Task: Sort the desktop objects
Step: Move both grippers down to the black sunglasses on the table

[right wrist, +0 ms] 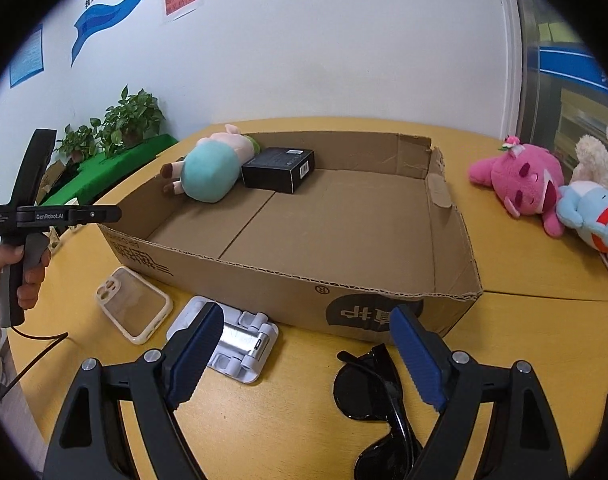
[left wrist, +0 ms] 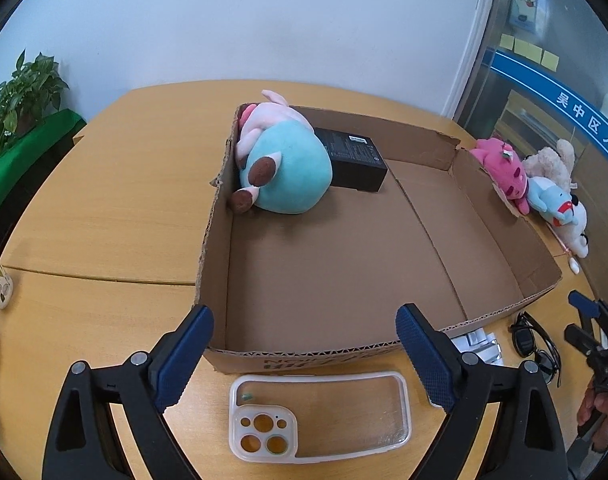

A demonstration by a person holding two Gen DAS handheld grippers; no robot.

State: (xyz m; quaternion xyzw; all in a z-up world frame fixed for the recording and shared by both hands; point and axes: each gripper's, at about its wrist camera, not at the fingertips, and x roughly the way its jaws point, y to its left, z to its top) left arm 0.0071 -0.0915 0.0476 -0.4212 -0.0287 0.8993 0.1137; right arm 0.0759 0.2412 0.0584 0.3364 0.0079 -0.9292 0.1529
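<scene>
— Phone case [left wrist: 319,416], the clear one with a cream rim and cut-out camera holes, lay flat on the wooden table [left wrist: 104,208], just at six o'clock of the cardboard box [left wrist: 516,236] and below the left gripper [left wrist: 304,356], whose ribbed blue pads were spread wide with nothing between them.

— And the right gripper [right wrist: 308,356]?

— Jaws also spread, holding nothing. Glossy black sunglasses [right wrist: 378,408] lay folded under it, and a white hinged phone stand [right wrist: 228,340] with a metal plate sat at its nine o'clock, touching the box front.

— Any writing?

— "GenRobot.AI" read clearly on the left tool's black body in the right wrist view. The box front carried dark printed characters, upside down; I could not read them reliably. A white label on the matte black carton [right wrist: 279,169] was too small to read.

— What was inside the box?

— That carton, and a soft teal-and-pink plush pig [right wrist: 210,170] leaning against it at its nine o'clock, both in the far left corner of the corrugated floor. Outside, at three o'clock of the box, a fuzzy pink plush [right wrist: 518,182], a pale blue plush [right wrist: 592,216] and a cream one [right wrist: 602,156] lay bunched together.
</scene>
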